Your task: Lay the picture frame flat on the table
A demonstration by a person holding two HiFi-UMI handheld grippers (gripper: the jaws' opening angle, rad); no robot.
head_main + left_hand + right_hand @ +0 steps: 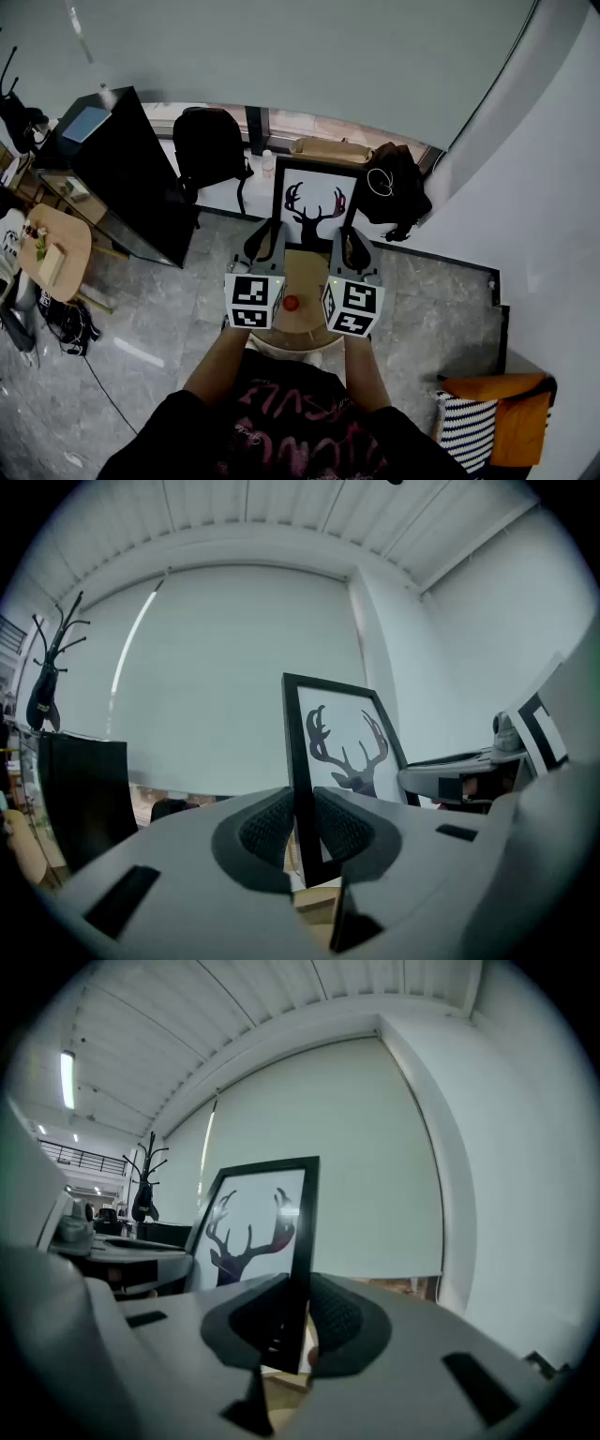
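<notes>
A black picture frame with a deer-antler print stands upright at the far edge of a small round wooden table. My left gripper is shut on the frame's left edge; its ribbed pads press the black rail from both sides. My right gripper is shut on the frame's right edge, the rail pinched between its pads. Both grippers hold the frame near its lower corners. A small red object lies on the table between the two marker cubes.
A black backpack and a dark bag lean against the wall on either side of the frame. A black cabinet stands to the left, another round wooden table farther left. Striped and orange cushions lie at the lower right.
</notes>
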